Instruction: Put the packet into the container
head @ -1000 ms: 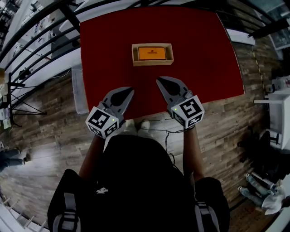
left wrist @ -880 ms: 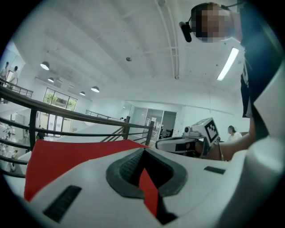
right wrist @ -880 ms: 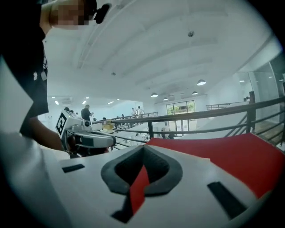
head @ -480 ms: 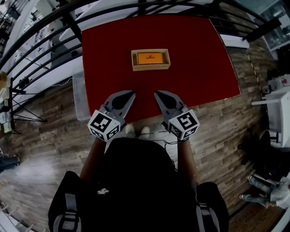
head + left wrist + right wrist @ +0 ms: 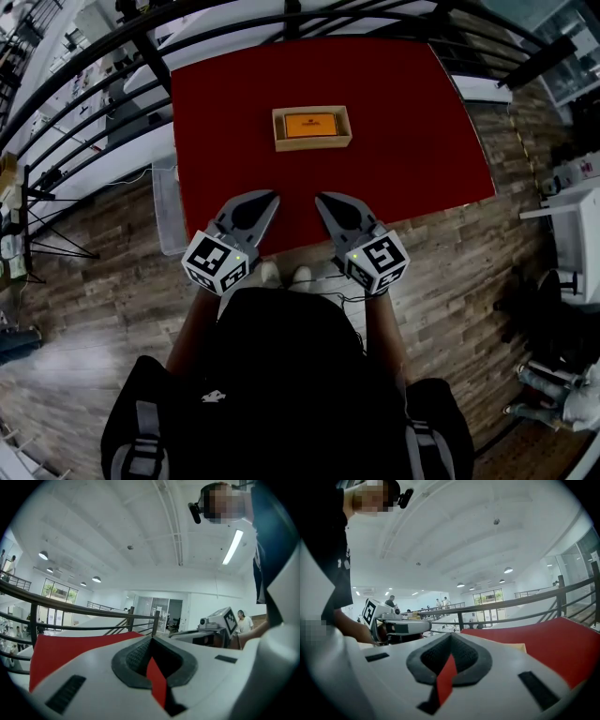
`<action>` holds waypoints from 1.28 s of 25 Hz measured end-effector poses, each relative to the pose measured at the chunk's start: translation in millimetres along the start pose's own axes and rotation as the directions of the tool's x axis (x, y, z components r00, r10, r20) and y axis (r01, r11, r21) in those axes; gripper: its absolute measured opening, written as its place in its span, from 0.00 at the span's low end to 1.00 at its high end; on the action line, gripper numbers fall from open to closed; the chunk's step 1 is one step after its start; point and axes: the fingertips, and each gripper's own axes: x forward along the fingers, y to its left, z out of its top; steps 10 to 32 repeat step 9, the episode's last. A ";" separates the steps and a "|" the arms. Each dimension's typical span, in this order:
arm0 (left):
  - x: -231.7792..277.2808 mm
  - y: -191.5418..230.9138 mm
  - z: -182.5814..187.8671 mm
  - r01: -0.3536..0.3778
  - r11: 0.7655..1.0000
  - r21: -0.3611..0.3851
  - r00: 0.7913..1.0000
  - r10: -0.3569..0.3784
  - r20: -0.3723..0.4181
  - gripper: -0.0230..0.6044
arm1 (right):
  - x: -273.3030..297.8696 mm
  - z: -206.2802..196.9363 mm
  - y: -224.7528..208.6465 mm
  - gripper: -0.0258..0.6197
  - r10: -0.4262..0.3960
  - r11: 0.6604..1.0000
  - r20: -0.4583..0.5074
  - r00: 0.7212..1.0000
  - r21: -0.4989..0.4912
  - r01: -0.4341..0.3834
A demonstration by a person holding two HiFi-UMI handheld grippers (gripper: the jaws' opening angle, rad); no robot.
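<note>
An orange packet (image 5: 310,125) lies flat inside a shallow wooden container (image 5: 278,141) near the middle of the red table (image 5: 403,122). Both grippers hover over the table's near edge, well short of the container. My left gripper (image 5: 273,196) points toward the table with its jaws together and nothing between them. My right gripper (image 5: 320,199) is shut and empty too. In the left gripper view the jaws (image 5: 151,638) meet at the tips, and the right gripper view shows the same (image 5: 451,635). A corner of the container (image 5: 516,646) shows past the right jaws.
A dark metal railing (image 5: 84,66) runs behind and to the left of the table. A clear plastic bin (image 5: 165,202) stands on the wooden floor by the table's left side. A white counter (image 5: 577,234) is at the right. Other people stand far off in the gripper views.
Both grippers have drawn back a little toward my body and closer together. The head view has shifted, so the table and container sit slightly lower in frame.
</note>
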 end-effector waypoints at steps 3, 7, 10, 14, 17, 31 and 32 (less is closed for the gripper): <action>-1.6 0.9 2.4 0.003 1.000 -0.021 1.000 -0.002 0.014 0.04 | -0.9 -2.5 1.2 0.07 0.004 1.000 0.003 1.000 0.017 -0.004; -2.7 0.6 0.7 0.004 1.000 -0.030 1.000 -0.003 0.010 0.04 | -2.2 -3.8 4.1 0.07 0.006 1.000 -0.005 1.000 0.020 -0.006; -4.4 0.3 -1.8 0.002 0.999 -0.032 1.000 -0.002 0.003 0.04 | -1.8 -4.0 5.2 0.07 0.002 1.000 -0.012 1.000 0.011 -0.002; -4.4 0.3 -1.8 0.002 0.999 -0.032 1.000 -0.002 0.003 0.04 | -1.8 -4.0 5.2 0.07 0.002 1.000 -0.012 1.000 0.011 -0.002; -4.4 0.3 -1.8 0.002 0.999 -0.032 1.000 -0.002 0.003 0.04 | -1.8 -4.0 5.2 0.07 0.002 1.000 -0.012 1.000 0.011 -0.002; -4.4 0.3 -1.8 0.002 0.999 -0.032 1.000 -0.002 0.003 0.04 | -1.8 -4.0 5.2 0.07 0.002 1.000 -0.012 1.000 0.011 -0.002; -4.4 0.3 -1.8 0.002 0.999 -0.032 1.000 -0.002 0.003 0.04 | -1.8 -4.0 5.2 0.07 0.002 1.000 -0.012 1.000 0.011 -0.002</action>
